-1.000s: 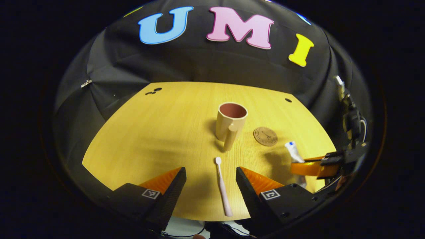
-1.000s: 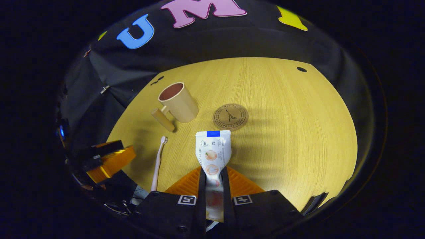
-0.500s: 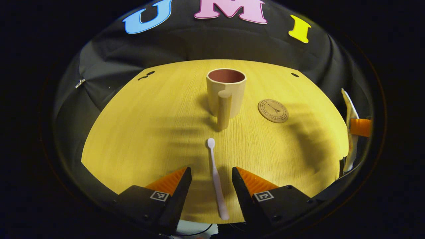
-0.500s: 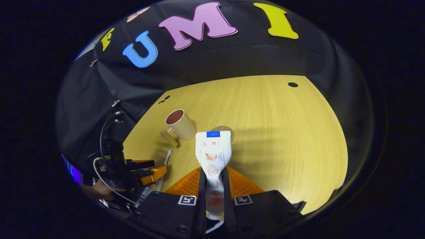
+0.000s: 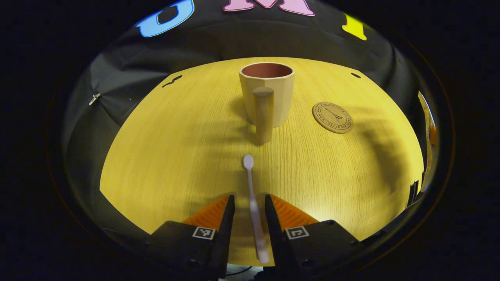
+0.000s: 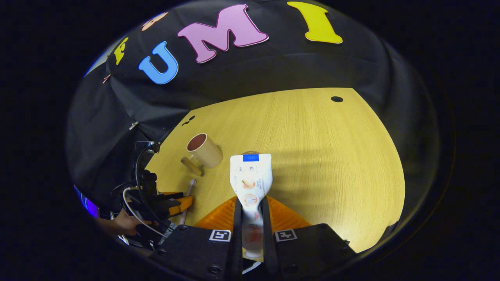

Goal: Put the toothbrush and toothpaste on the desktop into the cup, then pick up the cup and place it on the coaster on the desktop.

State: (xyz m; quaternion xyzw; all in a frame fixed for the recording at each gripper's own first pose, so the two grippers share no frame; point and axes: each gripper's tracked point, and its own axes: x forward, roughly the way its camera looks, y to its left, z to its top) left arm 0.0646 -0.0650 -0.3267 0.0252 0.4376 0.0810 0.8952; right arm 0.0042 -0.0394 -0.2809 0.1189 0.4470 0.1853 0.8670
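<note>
— Left side first. Where?

— Left gripper (image 5: 249, 200) low over the surface (image 5: 175, 148), jaws narrowly apart, straddling the toothbrush (image 5: 250, 183). Slim gaps on both sides of the stem; no clamp yet, by the look of it.

— And the brush itself?

— Flat on the wood, head pointing at the cup (image 5: 273, 97), tail end between the jaws.

— Cup?

— Upright, beyond the brush head, post-like handle turned toward the left gripper, no item seen inside. Coaster (image 5: 332, 117) just to its right, bare, apart from the cup.

— Far right?

— Right gripper (image 6: 250, 201), jaws clamped on the toothpaste tube (image 6: 250, 175), pinched low, crimped end sticking forward. Seemingly carried above the surface, cup off to its left and well away.

— Step in hand, then?

— Pick-up of both items, probably: tube already taken, brush about to be. Cup not on the coaster.

— Next?

— Close the left jaws squarely on the thin stem, then lift straight. Likely slippery and prone to roll, so a centred pinch. After that, tip over the rim and drop in without knocking the cup. Same rim for the tube, so one at a time.
</note>
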